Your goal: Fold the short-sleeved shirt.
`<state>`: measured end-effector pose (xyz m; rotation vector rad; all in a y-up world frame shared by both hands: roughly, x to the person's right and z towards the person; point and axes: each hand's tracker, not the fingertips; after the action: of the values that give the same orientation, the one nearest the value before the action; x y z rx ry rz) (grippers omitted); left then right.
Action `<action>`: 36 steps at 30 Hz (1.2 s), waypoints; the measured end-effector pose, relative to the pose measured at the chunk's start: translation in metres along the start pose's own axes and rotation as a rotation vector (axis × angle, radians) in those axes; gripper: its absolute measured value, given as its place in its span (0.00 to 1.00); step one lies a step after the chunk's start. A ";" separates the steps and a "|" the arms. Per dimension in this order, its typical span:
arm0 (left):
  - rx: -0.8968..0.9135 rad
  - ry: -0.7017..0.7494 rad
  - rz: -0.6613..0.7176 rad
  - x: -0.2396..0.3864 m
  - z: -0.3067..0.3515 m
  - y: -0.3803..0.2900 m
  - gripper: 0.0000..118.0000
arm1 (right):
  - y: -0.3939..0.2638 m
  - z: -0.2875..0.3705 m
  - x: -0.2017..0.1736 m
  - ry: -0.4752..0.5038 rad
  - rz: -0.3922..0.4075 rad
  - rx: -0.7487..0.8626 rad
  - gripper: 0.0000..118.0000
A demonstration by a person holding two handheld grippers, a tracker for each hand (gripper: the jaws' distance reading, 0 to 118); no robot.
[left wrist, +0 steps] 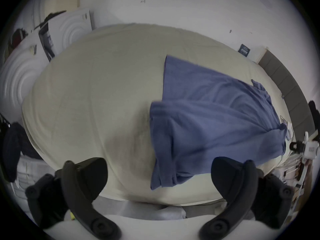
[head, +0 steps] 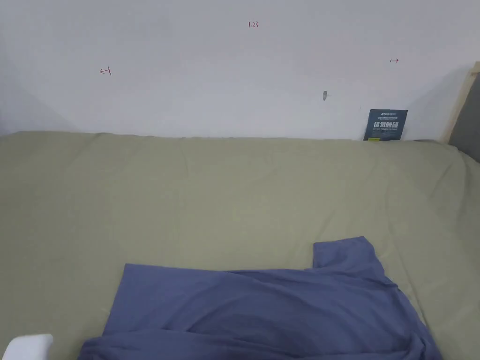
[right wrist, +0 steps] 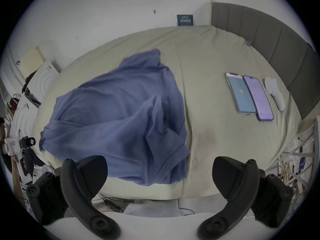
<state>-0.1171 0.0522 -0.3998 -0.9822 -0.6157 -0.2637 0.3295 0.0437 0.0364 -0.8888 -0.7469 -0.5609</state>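
A blue short-sleeved shirt [head: 262, 309] lies rumpled on the pale green bed sheet [head: 211, 197], near the front edge, one sleeve pointing toward the wall. The left gripper [left wrist: 159, 176] hovers open above the bed's near edge, and the shirt [left wrist: 211, 122] lies to its right, its hem bunched between the jaws' line of sight. The right gripper [right wrist: 159, 174] is open too, held over the front edge with the shirt [right wrist: 117, 119] just beyond and left of it. Neither holds cloth. The other gripper [right wrist: 19, 143] appears at the far left of the right gripper view.
Two phones [right wrist: 249, 96] and a white sock [right wrist: 275, 93] lie on the sheet to the right of the shirt, near a grey padded headboard [right wrist: 270, 41]. A dark card [head: 386, 124] leans on the white wall. White boxes [left wrist: 69, 34] stand left of the bed.
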 end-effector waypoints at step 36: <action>-0.057 -0.024 -0.083 0.057 -0.182 0.181 0.00 | 0.182 -0.141 -0.020 -0.057 0.099 0.033 0.23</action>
<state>0.0809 0.0008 -0.5648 -1.0175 -0.6751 -0.3450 0.4938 0.0216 -0.1250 -0.9086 -0.7574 -0.4361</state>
